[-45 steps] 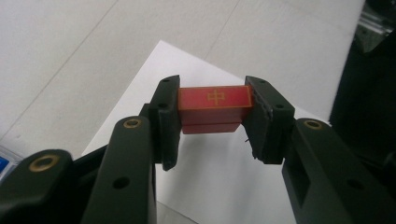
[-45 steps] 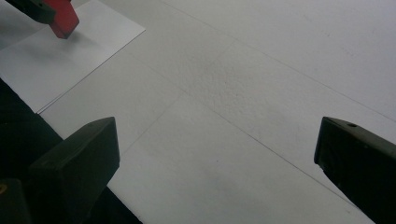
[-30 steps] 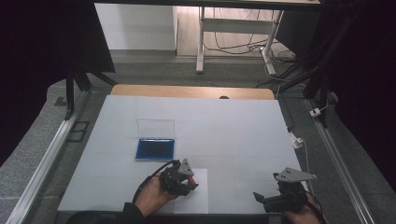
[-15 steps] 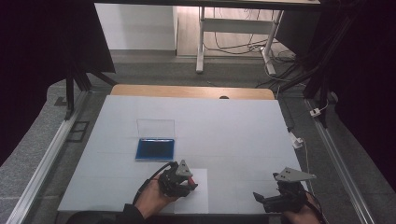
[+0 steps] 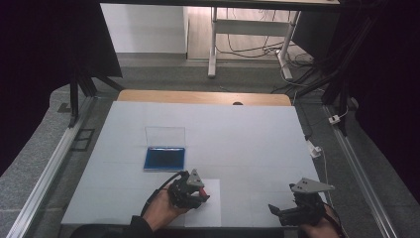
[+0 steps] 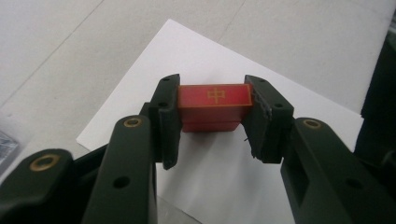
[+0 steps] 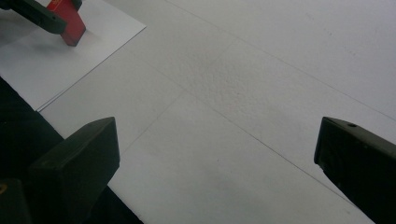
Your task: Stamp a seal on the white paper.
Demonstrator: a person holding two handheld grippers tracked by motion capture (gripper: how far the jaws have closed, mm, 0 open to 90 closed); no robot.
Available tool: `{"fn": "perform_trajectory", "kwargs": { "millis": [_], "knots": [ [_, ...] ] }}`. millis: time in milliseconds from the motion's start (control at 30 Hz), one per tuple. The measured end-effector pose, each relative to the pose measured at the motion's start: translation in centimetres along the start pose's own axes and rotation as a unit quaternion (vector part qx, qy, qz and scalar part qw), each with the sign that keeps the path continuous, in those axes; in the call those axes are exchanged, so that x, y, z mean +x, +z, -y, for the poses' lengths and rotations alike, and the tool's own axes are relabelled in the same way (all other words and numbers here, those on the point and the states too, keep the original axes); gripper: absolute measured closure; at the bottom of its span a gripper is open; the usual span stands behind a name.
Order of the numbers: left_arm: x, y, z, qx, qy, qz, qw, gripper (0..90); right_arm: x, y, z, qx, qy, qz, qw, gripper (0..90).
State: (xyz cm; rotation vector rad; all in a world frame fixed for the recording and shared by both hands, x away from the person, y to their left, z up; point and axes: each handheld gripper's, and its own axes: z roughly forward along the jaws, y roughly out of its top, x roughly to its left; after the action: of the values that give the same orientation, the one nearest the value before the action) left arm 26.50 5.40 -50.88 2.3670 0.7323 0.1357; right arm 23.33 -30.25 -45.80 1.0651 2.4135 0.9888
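Nothing has really moved since the earlier frames: both your hands sit where they were, the red stamp block is still clamped, and the ink pad case has not shifted. Your left gripper [image 6: 212, 123] is clenched on the red stamp block [image 6: 214, 106], one pad on each end face, with a gold character showing on its upper face. From the right gripper view the block's lower edge looks to be down on the white sheet of paper [image 5: 208, 210], though you cannot be sure it presses flat. On the high view that gripper sits at about 6 o'clock on the tabletop [image 5: 237, 134], and the open blue ink pad case [image 5: 164, 157] lies just beyond it toward 11 o'clock, its clear lid standing up. Your right gripper [image 5: 277, 212] waits released at about 4 o'clock, jaws wide apart with nothing between them. This reads as the stamping step: the block is on or just at the paper. Next, press straight down with even weight, then lift vertically without sliding, or the print will smear. If the paper wants to rise with the block, bring your right gripper across to pin its near corner.
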Motion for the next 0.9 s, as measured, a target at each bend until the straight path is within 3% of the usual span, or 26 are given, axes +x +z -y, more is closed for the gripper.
{"fn": "perform_trajectory", "kwargs": {
  "millis": [67,200,433,667,900],
  "knots": [
    [0.0,0.0,-0.08,0.003,0.001,0.0,1.0,59.0,-0.02,-0.02,0.0,0.0,0.0,0.0,1.0,0.3],
    [-0.6,0.04,-0.2,0.008,0.015,-0.019,0.9997,59.0,-0.03,-0.01,0.0,0.0,0.0,0.0,1.0,0.3],
    [-0.16,-0.05,-0.9,0.03,0.026,-0.006,0.9992,58.7,-0.02,0.02,-0.01,0.0,0.0,0.0,1.0,0.3],
    [0.13,-0.1,-0.98,0.029,0.023,0.003,0.9993,58.5,-0.01,0.04,-0.01,0.001,0.0,0.001,1.0,0.3],
    [0.19,-0.28,-1.01,0.024,0.032,0.011,0.9991,58.3,0.02,0.04,-0.03,0.001,-0.001,0.002,1.0,0.3]
  ]
}}
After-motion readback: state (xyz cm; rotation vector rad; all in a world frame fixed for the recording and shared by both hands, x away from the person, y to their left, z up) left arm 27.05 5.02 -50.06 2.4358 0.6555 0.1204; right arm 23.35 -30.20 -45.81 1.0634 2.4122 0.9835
